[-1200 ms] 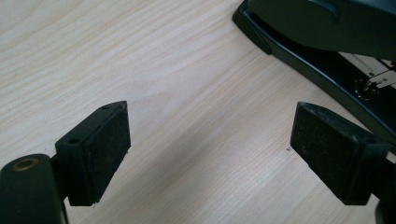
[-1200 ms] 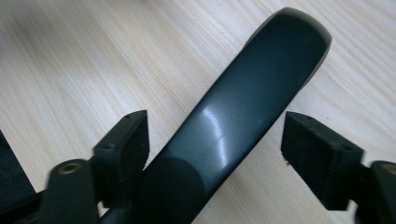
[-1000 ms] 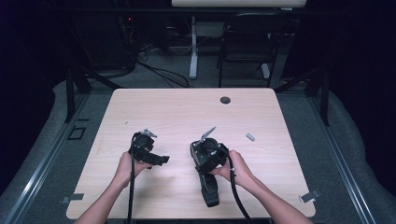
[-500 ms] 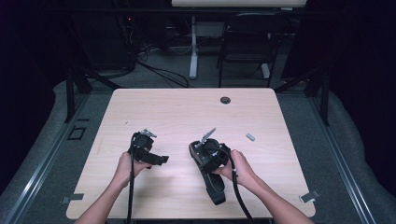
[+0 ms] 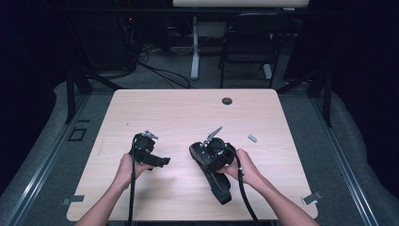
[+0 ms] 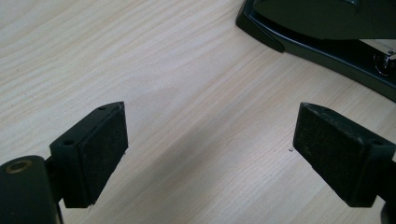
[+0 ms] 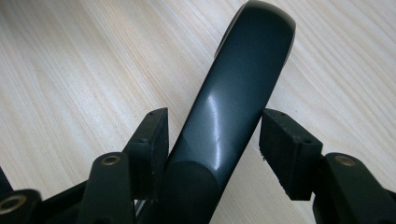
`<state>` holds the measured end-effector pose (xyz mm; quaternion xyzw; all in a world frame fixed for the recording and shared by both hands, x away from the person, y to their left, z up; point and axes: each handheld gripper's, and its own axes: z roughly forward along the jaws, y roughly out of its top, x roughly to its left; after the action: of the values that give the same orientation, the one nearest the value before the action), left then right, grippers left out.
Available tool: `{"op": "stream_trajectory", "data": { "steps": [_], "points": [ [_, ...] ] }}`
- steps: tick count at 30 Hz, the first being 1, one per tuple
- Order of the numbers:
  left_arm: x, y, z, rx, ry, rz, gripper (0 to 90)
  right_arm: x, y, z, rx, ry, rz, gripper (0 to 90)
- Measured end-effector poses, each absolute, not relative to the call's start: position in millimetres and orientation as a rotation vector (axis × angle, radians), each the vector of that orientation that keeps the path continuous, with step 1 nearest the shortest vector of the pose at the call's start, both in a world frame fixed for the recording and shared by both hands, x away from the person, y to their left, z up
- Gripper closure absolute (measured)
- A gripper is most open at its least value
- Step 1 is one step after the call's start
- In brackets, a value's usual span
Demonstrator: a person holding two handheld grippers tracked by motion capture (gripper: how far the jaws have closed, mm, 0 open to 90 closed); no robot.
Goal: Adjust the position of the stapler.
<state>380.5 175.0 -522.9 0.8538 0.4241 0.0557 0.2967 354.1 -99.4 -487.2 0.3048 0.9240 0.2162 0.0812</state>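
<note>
- The black stapler (image 5: 217, 174) lies on the table (image 5: 188, 113) near my side, its top arm (image 7: 233, 107) between my right gripper's (image 7: 212, 135) 2 pads.
- I should squeeze evenly at the middle, so it can't twist.
- Those jaws have just been closing; the left pad touches, the right pad not yet.
- My left gripper (image 6: 210, 154) is wide apart, holding nothing.

**Black stapler on the near right of the table**

A black stapler (image 5: 219, 181), long and glossy, lying flat on the pale wood table (image 5: 188, 113), near its near edge and right of centre. Rounded, dark top arm (a soft sheen along it) over a flat black base (image 6: 327, 46). Long axis running from the near right toward the far left. Standing between the right gripper's (image 7: 212, 140) pads.
</note>
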Motion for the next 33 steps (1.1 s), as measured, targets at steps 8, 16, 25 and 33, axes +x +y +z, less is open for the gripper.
{"op": "stream_trajectory", "data": {
  "steps": [8,16,25,33],
  "points": [
    [382,178,-525,2.272,1.111,0.121,12.7,358,-103,-488,0.814,2.791,0.695,44.0],
    [381,176,-525,2.279,1.097,0.114,13.1,365,-108,-492,0.666,2.859,0.828,44.7],
    [381,176,-526,2.284,1.085,0.105,13.2,365,-104,-493,0.501,2.903,0.868,46.8],
    [380,177,-525,2.287,1.077,0.102,13.1,359,-98,-494,0.625,2.907,0.767,35.5]
  ]
}}
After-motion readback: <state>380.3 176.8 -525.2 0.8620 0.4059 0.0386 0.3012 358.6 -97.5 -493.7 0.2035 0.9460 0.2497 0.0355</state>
